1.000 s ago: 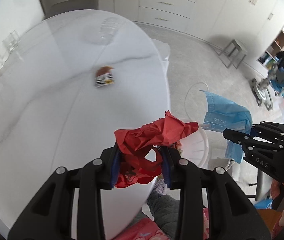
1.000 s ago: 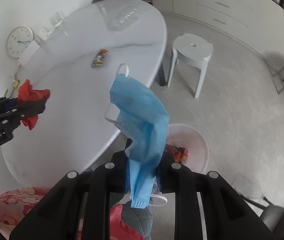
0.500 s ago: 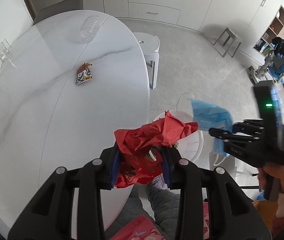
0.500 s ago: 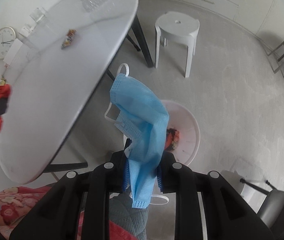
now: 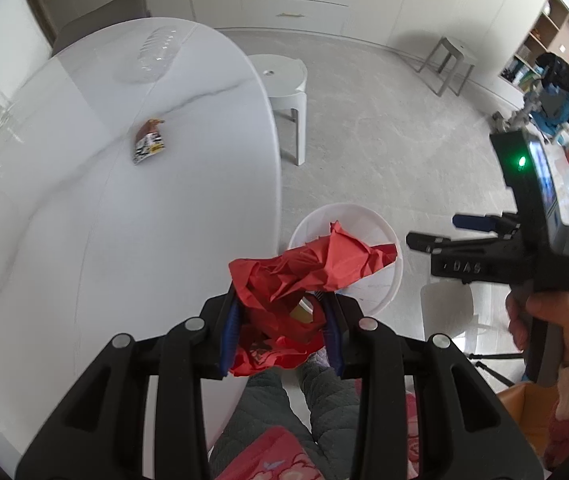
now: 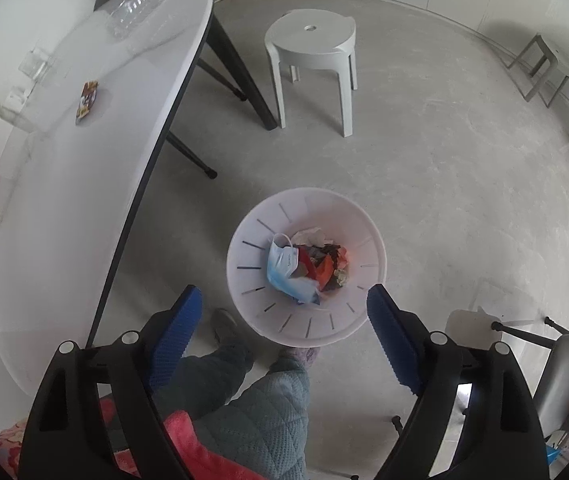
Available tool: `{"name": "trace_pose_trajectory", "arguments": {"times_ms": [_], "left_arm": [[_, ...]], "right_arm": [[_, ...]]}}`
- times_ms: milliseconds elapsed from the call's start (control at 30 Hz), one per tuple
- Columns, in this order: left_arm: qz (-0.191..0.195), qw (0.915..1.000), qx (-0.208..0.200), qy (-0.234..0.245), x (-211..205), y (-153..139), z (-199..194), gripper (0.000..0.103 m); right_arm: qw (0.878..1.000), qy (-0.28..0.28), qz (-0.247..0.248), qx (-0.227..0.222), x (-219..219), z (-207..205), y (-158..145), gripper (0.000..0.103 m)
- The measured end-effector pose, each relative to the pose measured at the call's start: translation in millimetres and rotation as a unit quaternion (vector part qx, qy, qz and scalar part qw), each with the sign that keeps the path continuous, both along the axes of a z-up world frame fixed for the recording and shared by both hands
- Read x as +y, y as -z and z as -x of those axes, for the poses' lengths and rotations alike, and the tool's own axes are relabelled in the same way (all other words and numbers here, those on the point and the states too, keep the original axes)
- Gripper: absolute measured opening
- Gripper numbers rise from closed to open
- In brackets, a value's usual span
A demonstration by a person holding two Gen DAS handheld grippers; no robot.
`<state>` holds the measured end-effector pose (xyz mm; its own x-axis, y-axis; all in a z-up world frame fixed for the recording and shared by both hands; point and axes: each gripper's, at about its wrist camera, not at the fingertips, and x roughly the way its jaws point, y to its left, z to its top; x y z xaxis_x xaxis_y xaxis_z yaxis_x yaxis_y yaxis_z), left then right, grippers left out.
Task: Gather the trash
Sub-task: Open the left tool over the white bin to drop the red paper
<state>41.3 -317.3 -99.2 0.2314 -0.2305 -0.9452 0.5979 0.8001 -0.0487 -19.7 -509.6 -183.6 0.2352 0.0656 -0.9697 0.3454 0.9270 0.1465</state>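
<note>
1. Down in the white bin (image 6: 244, 292) on the floor, I see the blue mask (image 6: 284, 270) lying on mixed scraps.
2. Right tool (image 6: 286, 312) hangs above it, jaws apart.
3. Left tool (image 5: 282, 322) is clamped on red paper (image 5: 308, 268).
4. Snack wrapper (image 5: 148, 148) lies on the desk (image 5: 64, 220).

The left wrist view looks forward and down across the tabletop (image 5: 124, 208) edge. The right wrist view looks steeply down over the white bin (image 6: 244, 248) from above. Both share the bin (image 5: 364, 220) and tabletop (image 6: 64, 200).

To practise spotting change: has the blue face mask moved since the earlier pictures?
Yes. The blue face mask has dropped from the right gripper, now open, into the white bin.
</note>
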Motion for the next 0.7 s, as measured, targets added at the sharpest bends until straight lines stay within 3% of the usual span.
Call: {"name": "trace_pose_trajectory", "arguments": {"times_ms": [100, 700], "left_arm": [[-0.002, 0.9998, 0.001, 0.017, -9.9, 1.2, 5.5, 0.034], [-0.011, 0.9937, 0.062, 0.093, -100.1, 39.2, 28.6, 0.034]], "right_arm": [[1.000, 0.014, 0.013, -0.008, -9.5, 7.3, -11.5, 0.092], [0.998, 0.062, 0.026, -0.017, -71.2, 48.8, -33.9, 0.094]]}}
